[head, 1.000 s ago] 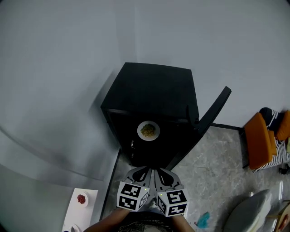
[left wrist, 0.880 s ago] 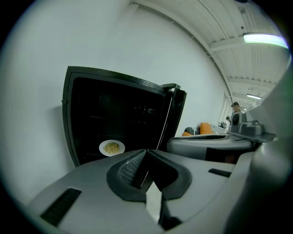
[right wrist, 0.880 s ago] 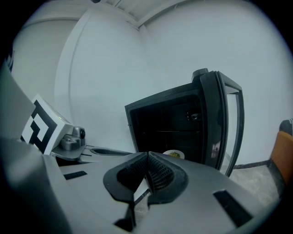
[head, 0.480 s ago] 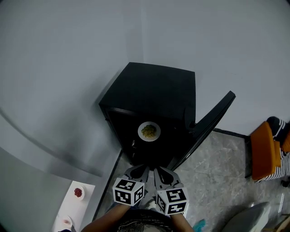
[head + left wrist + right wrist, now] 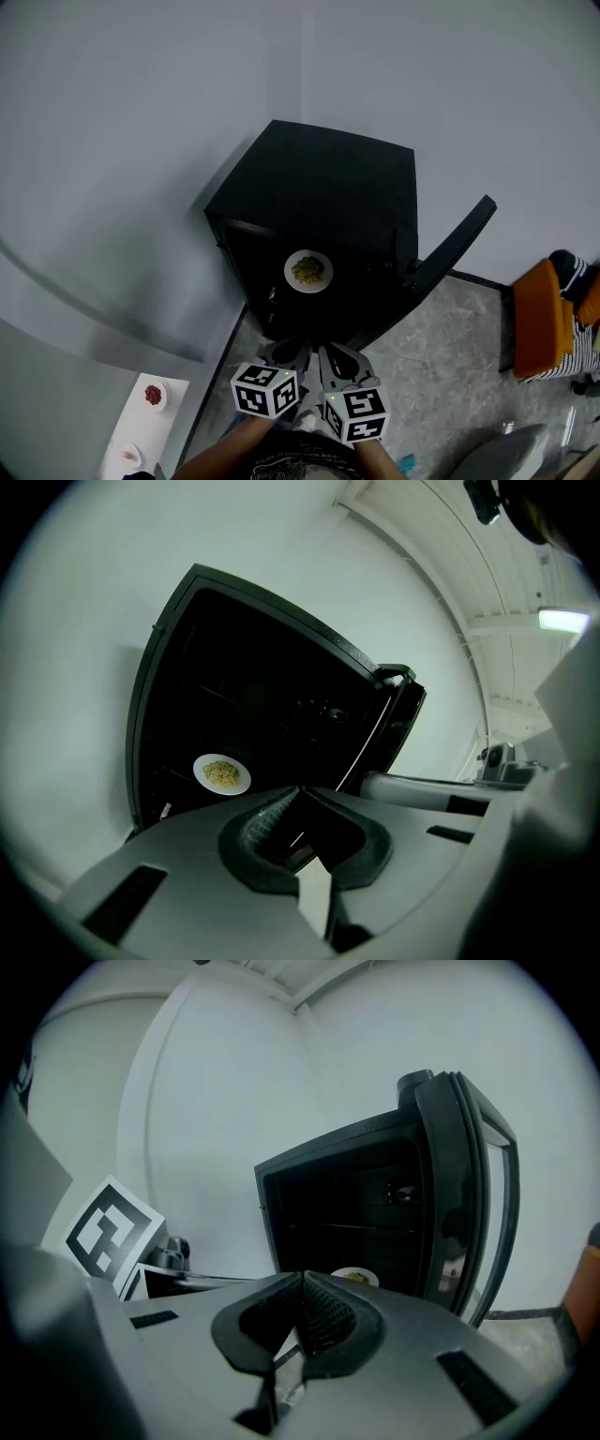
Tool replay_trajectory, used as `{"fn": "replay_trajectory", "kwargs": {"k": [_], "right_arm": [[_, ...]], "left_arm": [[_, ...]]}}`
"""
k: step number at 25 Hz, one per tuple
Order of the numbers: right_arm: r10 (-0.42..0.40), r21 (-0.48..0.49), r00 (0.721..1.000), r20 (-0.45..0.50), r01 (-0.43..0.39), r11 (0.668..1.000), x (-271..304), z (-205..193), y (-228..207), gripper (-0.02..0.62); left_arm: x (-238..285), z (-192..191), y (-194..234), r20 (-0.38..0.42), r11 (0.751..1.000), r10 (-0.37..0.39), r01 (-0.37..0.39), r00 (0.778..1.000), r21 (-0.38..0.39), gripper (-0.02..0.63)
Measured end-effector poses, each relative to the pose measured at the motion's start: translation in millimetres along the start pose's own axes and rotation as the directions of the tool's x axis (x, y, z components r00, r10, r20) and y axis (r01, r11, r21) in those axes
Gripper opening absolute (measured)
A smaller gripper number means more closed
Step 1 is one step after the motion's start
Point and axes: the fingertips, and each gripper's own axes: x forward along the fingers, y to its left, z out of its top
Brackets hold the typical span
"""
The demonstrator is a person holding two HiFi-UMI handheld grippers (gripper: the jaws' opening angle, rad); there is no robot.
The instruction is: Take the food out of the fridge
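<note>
the fridge (image 5: 328, 187) is a small black unit standing on the floor (image 5: 441, 356) against a pale wall. its door (image 5: 455, 246) is swung open on the right-hand side in the head view, and the dark interior is exposed.

the food is a yellowish heap on a white plate (image 5: 307, 270). the plate rests on a shelf inside the fridge, near the shelf's front edge and low in the compartment. the left gripper view shows the plate (image 5: 222, 773) toward the lower left of the opening. in the right gripper view the plate (image 5: 354, 1277) is partly covered by the gripper body.

the left gripper (image 5: 291, 354) and right gripper (image 5: 339, 356) are held side by side in front of the open fridge, above the floor and apart from the plate. the left fingers (image 5: 262, 822) are closed together with nothing between them. the right fingers (image 5: 323, 1316) are likewise closed and empty.

a white table (image 5: 141, 431) at the lower left carries a small dish of red food (image 5: 153, 395). an orange seat (image 5: 542, 317) stands at the right.
</note>
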Motion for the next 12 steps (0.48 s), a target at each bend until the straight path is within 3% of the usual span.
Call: {"fn": "replay_trajectory", "kwargs": {"k": [5, 12], "right_arm": [[-0.002, -0.007, 1.000, -0.028, 0.002, 1.000, 24.8, 1.8, -3.1, 0.023], [0.004, 0.006, 0.997, -0.074, -0.004, 1.000, 58.9, 2.2, -0.7, 0.023]], "left_arm": [[15.3, 2.0, 21.3, 0.038, 0.986, -0.064, 0.069, 0.997, -0.152, 0.014], [40.2, 5.9, 49.4, 0.109, 0.932, -0.159, 0.185, 0.981, -0.311, 0.015]]}}
